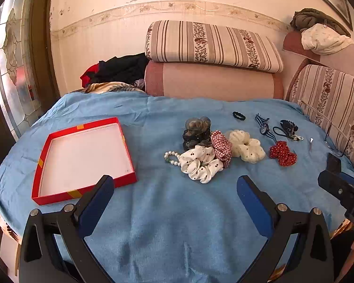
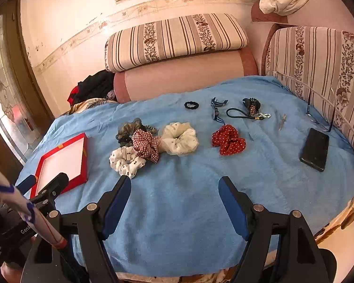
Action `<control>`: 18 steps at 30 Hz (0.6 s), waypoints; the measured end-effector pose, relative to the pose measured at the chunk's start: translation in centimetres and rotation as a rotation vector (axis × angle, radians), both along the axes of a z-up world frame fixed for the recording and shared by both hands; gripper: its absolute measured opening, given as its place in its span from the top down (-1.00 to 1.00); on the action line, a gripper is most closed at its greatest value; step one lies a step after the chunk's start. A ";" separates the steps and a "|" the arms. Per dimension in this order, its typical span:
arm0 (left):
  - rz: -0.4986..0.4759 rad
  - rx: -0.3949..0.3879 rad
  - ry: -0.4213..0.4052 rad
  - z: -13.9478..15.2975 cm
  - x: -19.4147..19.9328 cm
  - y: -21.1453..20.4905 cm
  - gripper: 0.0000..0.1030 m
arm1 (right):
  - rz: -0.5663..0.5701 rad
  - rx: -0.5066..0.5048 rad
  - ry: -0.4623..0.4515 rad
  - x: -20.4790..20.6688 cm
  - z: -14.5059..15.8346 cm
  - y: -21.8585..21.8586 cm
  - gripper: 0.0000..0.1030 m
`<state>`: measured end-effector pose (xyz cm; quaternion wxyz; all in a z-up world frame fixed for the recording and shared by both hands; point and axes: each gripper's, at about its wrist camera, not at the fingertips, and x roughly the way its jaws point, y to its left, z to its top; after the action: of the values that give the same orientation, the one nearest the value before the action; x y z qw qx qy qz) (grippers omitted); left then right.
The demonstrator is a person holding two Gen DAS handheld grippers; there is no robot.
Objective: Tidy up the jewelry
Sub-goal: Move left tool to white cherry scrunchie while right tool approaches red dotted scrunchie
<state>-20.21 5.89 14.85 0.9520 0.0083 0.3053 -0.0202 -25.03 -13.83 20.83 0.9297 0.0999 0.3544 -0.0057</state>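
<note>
Farthest left on your blue terry cloth (image 1: 172, 224) sits one shallow red cardboard tray (image 1: 82, 160), rectangular, white inside, taped at the corners. Just right of it lies one pearl bracelet (image 1: 171, 159), round beads with a green one or two, touching the white cherry-print scrunchie (image 1: 200, 165). You have four scrunchies bunched together: that white one, a grey-brown mottled one (image 1: 197, 129), a red gingham one (image 1: 221, 147) and a cream dotted one (image 1: 245, 146), all soft and ruffled. Beyond them lies one small black hair tie (image 1: 238, 115), then a blue striped band (image 1: 263, 126), possibly a watch, one red polka-dot bow (image 1: 282, 153), and a dark tie with beads (image 1: 288, 129). One black phone (image 2: 315, 149) lies flat at far right. Your left gripper (image 1: 175, 188) and right gripper (image 2: 174, 188) both hover spread wide, holding nothing.
</note>
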 end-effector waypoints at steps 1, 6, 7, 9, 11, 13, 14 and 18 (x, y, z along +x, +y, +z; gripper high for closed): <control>-0.001 -0.004 0.004 0.0 0.1 0.1 -1.00 | 0.000 0.000 0.001 0.1 -0.1 0.0 -0.57; 0.000 -0.004 0.021 -0.4 0.5 0.0 -1.00 | -0.004 0.003 0.016 0.4 -0.6 -0.2 -0.57; 0.003 -0.001 0.023 -0.5 0.7 0.0 -1.00 | -0.004 0.004 0.020 0.5 -0.7 -0.3 -0.57; 0.000 -0.005 0.030 -0.8 0.9 0.0 -1.00 | -0.005 0.005 0.030 0.7 -1.0 -0.3 -0.57; 0.002 -0.002 0.037 -1.0 1.1 0.0 -1.00 | -0.004 0.006 0.037 0.9 -1.3 -0.3 -0.57; 0.001 -0.006 0.049 -1.4 1.4 0.0 -1.00 | -0.006 0.007 0.045 1.1 -1.5 -0.4 -0.57; 0.003 -0.004 0.053 -1.5 1.5 0.0 -1.00 | -0.008 0.008 0.050 1.2 -1.7 -0.5 -0.57; 0.000 -0.009 0.075 -2.3 2.2 0.2 -1.00 | -0.013 0.015 0.074 1.9 -2.6 -0.8 -0.57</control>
<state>-18.04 6.05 12.59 0.9399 0.0034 0.3406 -0.0217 -23.14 -14.68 18.20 0.9150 0.1088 0.3882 -0.0128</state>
